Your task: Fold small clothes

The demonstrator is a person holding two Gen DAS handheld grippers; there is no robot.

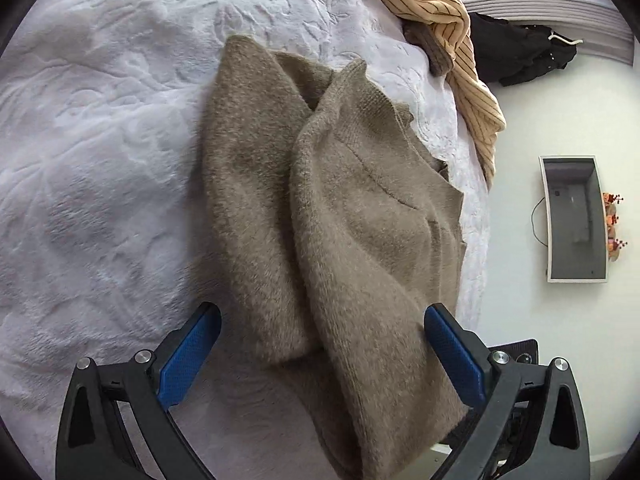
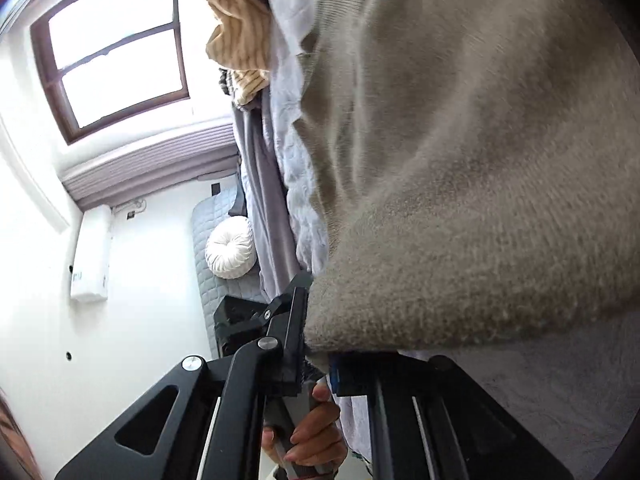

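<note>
Location: home bedroom. Evidence: bed with white embossed blanket [image 1: 100, 140]; beside the bed, a wood-framed window [image 2: 116, 48] and round white cushion [image 2: 231, 247].

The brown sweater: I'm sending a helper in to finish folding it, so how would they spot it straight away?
Start at the bed with the white embossed blanket. The brown sweater lies near its edge, between the open left gripper and a mustard striped garment. It is plain, fuzzy taupe knit with a ribbed edge, unlike the striped garment and the black clothing beyond.
</note>
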